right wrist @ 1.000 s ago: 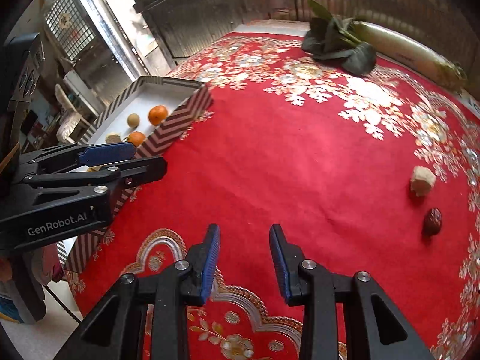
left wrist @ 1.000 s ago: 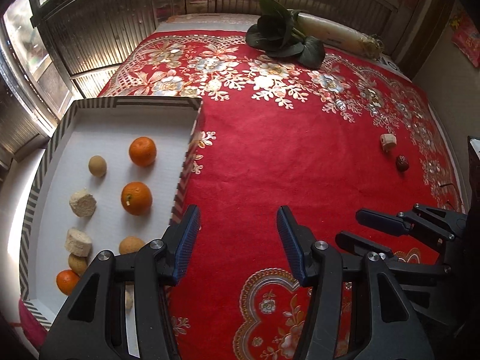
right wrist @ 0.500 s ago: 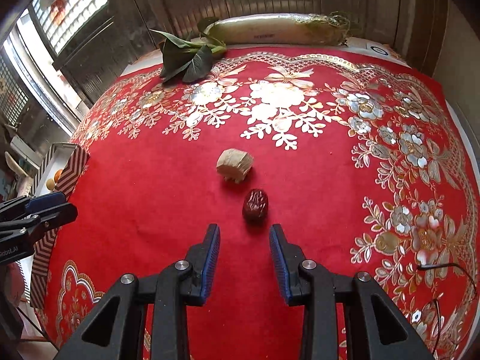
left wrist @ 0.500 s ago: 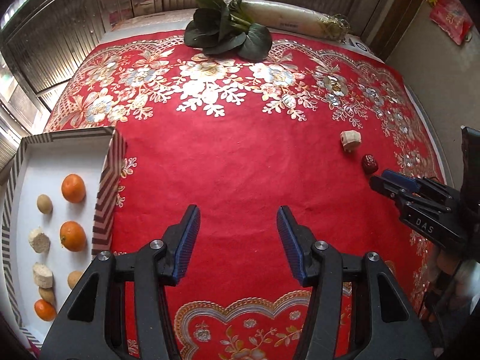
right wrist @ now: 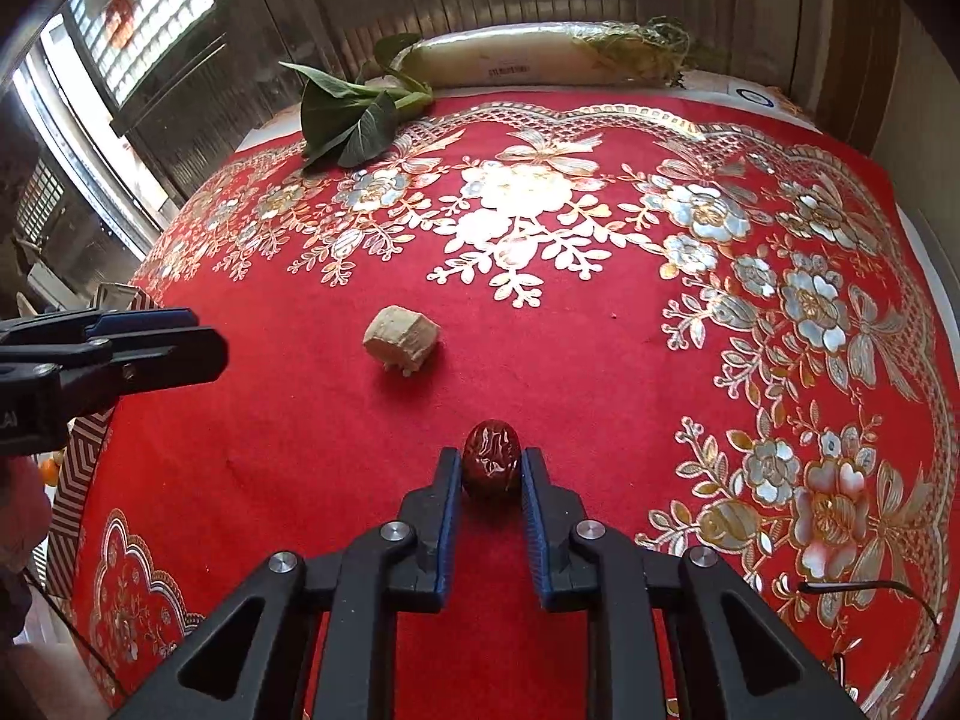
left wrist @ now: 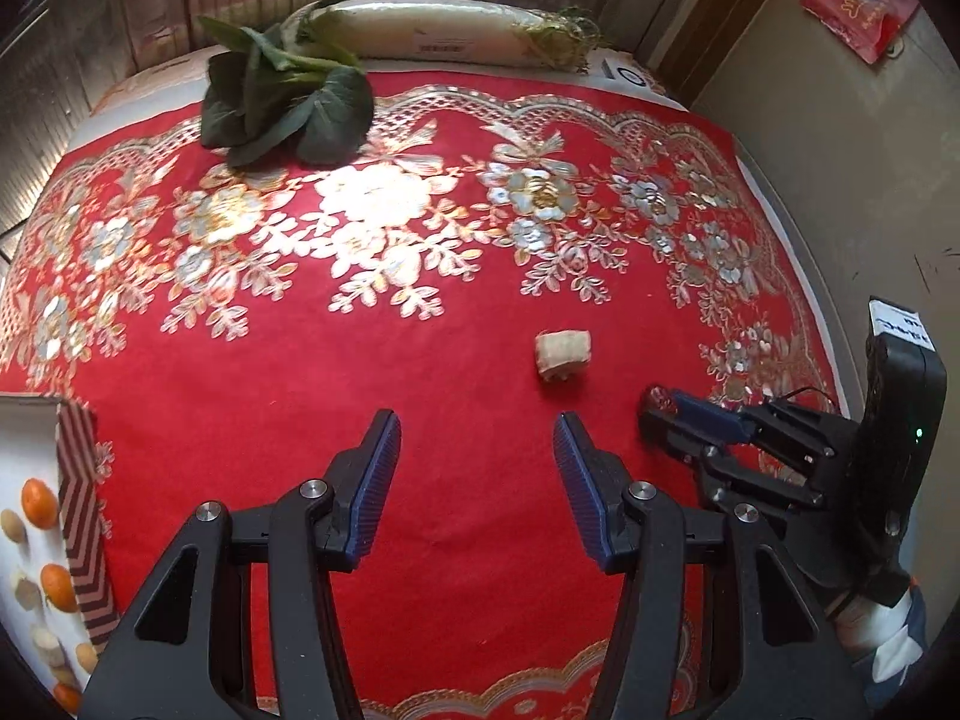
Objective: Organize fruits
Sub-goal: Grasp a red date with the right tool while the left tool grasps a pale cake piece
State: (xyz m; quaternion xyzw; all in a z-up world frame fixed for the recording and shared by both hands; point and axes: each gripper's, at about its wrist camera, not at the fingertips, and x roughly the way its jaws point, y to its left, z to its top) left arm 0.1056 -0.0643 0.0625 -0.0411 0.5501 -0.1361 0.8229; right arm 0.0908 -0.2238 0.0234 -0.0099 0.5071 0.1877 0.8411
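The right hand-held gripper (right wrist: pixel 491 468) has its blue pads pressed against both sides of a dark red, wrinkled jujube (right wrist: pixel 491 461), which sits on the red cloth (right wrist: pixel 600 372) with gold and silver flowers that covers the desk. Just beyond the jujube, slightly to the left, lies a pale, rough-cut chunk (right wrist: pixel 401 341), apart from it.

The left hand-held gripper (left wrist: pixel 477 474) hangs over bare cloth with its jaws spread and nothing between them. From its camera the pale chunk is a little beyond its right finger, and the right hand-held gripper comes in from the right edge, its tips down on the cloth to the right of the chunk; the jujube itself is mostly hidden there.

At the near left edge stands a white tray (left wrist: pixel 78 528) with a striped rim. Inside it are several oranges (left wrist: pixel 36 495), small tan fruits and more pale chunks.

At the far side of the desk lie a bunch of dark green leaves (left wrist: pixel 282 102) and a long white radish (left wrist: pixel 438 30) in clear wrap.
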